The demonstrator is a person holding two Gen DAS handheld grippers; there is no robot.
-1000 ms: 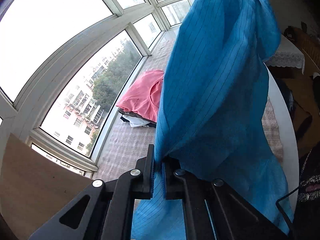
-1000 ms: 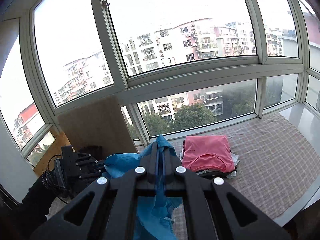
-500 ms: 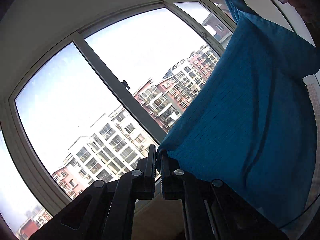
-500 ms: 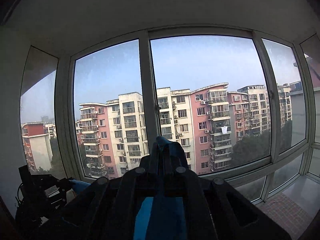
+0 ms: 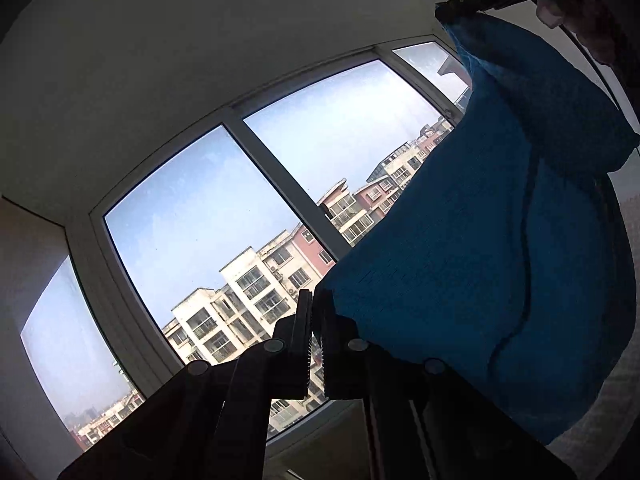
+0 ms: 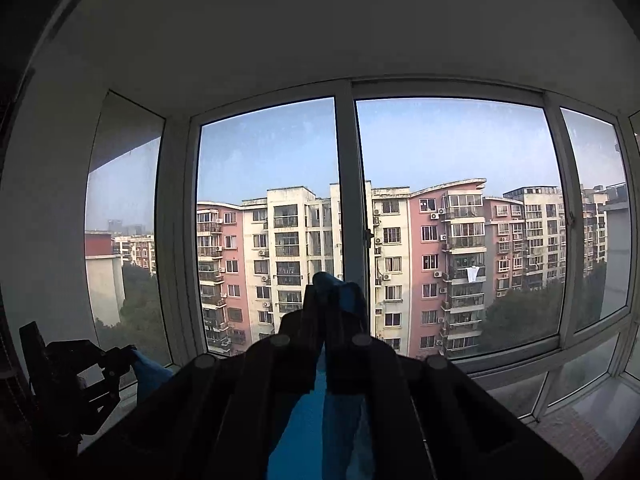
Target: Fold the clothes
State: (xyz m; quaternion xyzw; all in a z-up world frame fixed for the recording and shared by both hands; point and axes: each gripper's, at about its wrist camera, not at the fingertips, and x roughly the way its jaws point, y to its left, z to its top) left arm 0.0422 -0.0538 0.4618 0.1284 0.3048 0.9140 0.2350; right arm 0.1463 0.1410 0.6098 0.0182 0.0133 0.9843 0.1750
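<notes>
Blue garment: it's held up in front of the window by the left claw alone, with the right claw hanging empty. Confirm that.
Not quite. The blue garment is up in front of the window, but both claws grip it. The right wrist view shows the right claw shut on a fold of the cloth; the left wrist view shows the left claw pinching another edge, the fabric spanning between them.

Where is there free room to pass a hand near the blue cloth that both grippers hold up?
Free: the open air left of the left gripper, toward the white-framed window. Crowded: to its right the blue striped cloth hangs stretched up to the right gripper. Lower right window ledge looks bare.
</notes>
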